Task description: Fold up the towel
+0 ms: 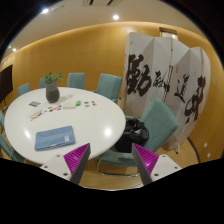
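A blue folded towel (55,138) lies on the near part of a round white table (95,125), ahead and to the left of my fingers. My gripper (110,160) is held back from the table, over the wooden floor, with its fingers spread wide and nothing between them. The left pad (76,156) overlaps the table's near rim in view; the right pad (146,158) is off to the side of the table.
A potted plant (52,92) and small items (80,103) stand on the table's far part. Teal chairs (108,87) ring the table. A black bin (131,134) stands beside it. A white folding screen with black calligraphy (165,78) is at the right.
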Demonstrator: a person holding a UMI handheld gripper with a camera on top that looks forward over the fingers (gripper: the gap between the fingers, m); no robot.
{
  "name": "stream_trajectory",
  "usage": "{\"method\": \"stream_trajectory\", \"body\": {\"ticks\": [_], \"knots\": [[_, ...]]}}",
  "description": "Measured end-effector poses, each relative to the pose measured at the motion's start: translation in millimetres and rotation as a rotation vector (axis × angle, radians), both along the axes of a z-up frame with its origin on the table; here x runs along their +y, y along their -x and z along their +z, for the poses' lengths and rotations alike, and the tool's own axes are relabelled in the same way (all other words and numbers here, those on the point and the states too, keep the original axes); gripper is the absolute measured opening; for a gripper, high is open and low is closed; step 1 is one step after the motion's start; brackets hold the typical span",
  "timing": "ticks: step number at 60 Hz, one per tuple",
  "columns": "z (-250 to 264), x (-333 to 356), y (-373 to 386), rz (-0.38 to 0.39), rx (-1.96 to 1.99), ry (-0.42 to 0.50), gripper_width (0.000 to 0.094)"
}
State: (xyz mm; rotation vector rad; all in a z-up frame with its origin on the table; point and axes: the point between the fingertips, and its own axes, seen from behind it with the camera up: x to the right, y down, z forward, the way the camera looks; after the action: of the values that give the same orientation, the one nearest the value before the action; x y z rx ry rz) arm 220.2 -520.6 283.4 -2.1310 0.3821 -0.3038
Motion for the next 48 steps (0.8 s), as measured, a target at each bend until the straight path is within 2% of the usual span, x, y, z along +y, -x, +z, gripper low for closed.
{"method": "stream_trajectory", "body": {"ticks": [14,22,34,48], "knots": [[-40,-26,15,-0.017,0.02,0.088,0.0875],[-91,-26,78,0.017,0.074,0.13,0.0859],[-148,1,232,0.184,0.198,0.2,0.086],[-180,120,403,0.38,0.229,0.159,0.0873]]}}
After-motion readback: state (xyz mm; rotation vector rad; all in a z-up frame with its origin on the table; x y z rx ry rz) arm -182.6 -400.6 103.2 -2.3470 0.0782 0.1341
